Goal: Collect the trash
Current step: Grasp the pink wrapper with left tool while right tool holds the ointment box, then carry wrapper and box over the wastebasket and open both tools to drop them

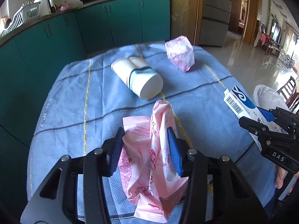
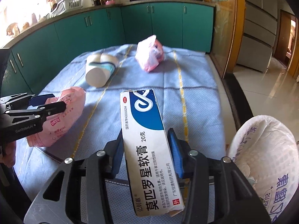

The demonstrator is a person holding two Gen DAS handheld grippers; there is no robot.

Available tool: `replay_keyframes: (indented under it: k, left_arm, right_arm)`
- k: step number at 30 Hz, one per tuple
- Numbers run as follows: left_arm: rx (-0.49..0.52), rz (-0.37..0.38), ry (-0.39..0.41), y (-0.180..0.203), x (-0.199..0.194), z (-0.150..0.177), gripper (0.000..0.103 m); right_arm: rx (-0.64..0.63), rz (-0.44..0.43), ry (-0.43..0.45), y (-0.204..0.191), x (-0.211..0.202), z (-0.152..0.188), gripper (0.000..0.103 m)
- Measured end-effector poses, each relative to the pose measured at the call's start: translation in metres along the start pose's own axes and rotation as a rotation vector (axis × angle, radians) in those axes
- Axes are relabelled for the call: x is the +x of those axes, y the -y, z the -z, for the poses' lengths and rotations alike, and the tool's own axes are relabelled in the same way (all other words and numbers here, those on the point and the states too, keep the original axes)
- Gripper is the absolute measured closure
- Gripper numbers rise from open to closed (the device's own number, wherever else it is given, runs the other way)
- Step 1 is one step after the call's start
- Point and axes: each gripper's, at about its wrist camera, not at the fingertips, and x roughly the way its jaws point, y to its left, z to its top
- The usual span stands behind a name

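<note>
Collection is partway: left gripper [image 1: 147,149] jaws clamp a pink wrapper [image 1: 149,168], right gripper [image 2: 147,155] jaws clamp a box [image 2: 147,149] beside the bag [image 2: 265,158], while cup [image 1: 138,78] and pink packet [image 1: 180,55] remain on the worktop [image 1: 74,102].

White bag [image 2: 265,160] cut by frame edge; ointment box [image 1: 241,102] rear hidden behind right claw [image 1: 269,119].

far side: crushed white paper cup [image 1: 137,78] lying on blue tablecloth [image 1: 74,97], pink plastic bag [image 1: 180,55] just right
near left: crumpled pink wrapper [image 1: 149,160]
near right: white-and-blue cardboard box [image 2: 149,143]
</note>
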Motion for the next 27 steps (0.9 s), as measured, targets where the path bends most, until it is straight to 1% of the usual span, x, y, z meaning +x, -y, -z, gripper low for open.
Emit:
replay_keyframes:
  k: [5, 8, 12, 16, 19, 24, 27]
  left_arm:
    - [-0.014, 0.023, 0.116, 0.014, -0.028, -0.014, 0.056]
    - [0.006, 0.032, 0.157, 0.033, -0.04, -0.02, 0.056]
    - [0.024, 0.058, 0.151, 0.057, -0.042, -0.023, 0.056]
    - [0.025, 0.106, 0.169, 0.083, -0.047, -0.026, 0.056]
    - [0.037, 0.145, 0.171, 0.109, -0.046, -0.029, 0.056]
    - [0.066, 0.22, 0.148, 0.162, -0.036, -0.029, 0.056]
    - [0.094, 0.245, 0.147, 0.193, -0.034, -0.026, 0.056]
  right_arm:
    - [0.002, 0.064, 0.041, 0.005, -0.014, -0.001, 0.058]
    - [0.015, 0.079, 0.051, 0.014, -0.02, -0.001, 0.058]
    - [0.043, 0.101, 0.063, 0.029, -0.032, 0.003, 0.058]
    - [0.074, 0.141, 0.088, 0.049, -0.052, 0.011, 0.058]
    - [0.119, 0.183, 0.101, 0.072, -0.067, 0.021, 0.058]
    - [0.213, 0.264, 0.125, 0.121, -0.098, 0.042, 0.058]
    - [0.261, 0.31, 0.143, 0.146, -0.117, 0.055, 0.058]
